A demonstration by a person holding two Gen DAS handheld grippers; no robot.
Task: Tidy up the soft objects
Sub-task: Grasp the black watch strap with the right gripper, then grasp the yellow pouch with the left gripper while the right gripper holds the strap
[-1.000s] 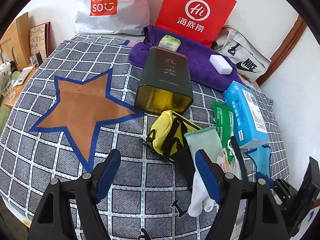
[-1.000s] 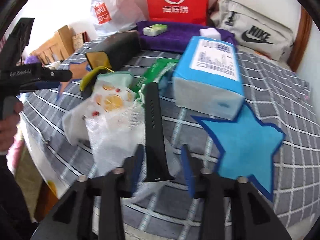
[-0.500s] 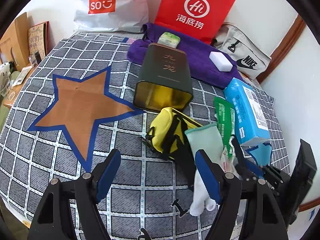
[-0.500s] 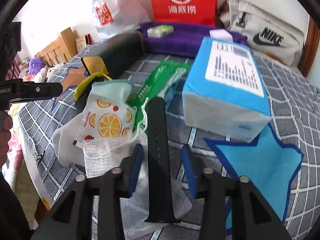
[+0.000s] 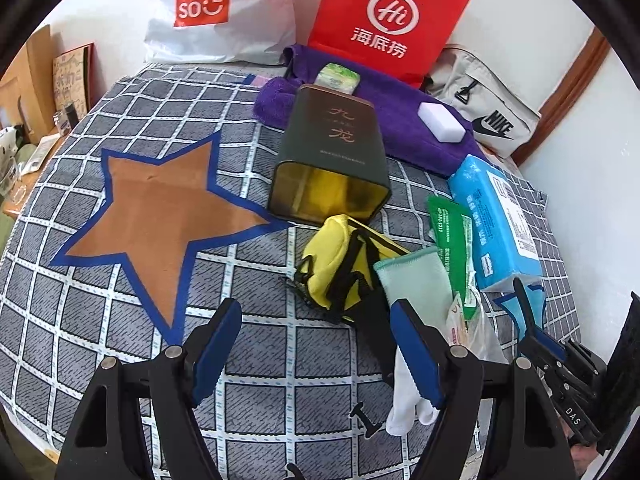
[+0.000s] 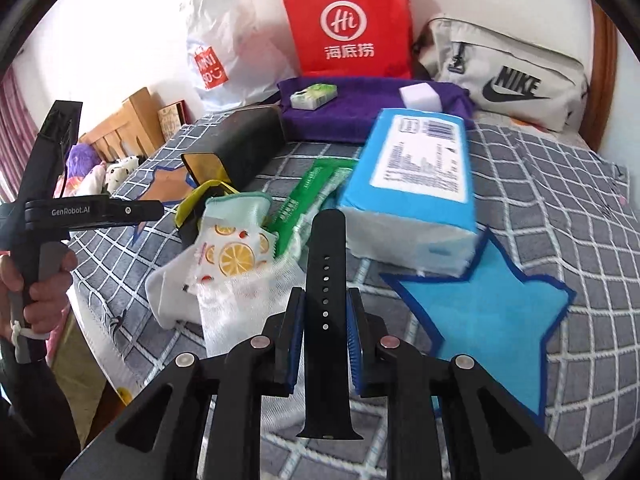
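My right gripper [image 6: 325, 320] is shut on a black watch strap [image 6: 326, 280] and holds it above the checked bedspread. Under it lie a white mesh bag [image 6: 248, 300], an orange-print sock [image 6: 232, 248] and a green packet [image 6: 312, 196]. A blue tissue pack [image 6: 416, 176] lies beyond, next to a light-blue star patch [image 6: 488, 308]. My left gripper [image 5: 316, 348] is open and empty, above the bedspread in front of a yellow pouch [image 5: 336, 264] and a mint sock [image 5: 412, 276]. The right gripper shows at the left wrist view's lower right [image 5: 540, 336].
A dark tin [image 5: 332, 164] lies on its side, open towards me, beside a brown star patch [image 5: 160, 212]. A purple towel [image 5: 400, 120] carries a white sponge [image 5: 440, 120] and a green packet. Bags line the wall: Minisо [image 5: 216, 12], red [image 5: 384, 20], Nike [image 5: 488, 116].
My right gripper has closed on the black strap and lifted it off the mesh bag. The left gripper has stayed nearly still.
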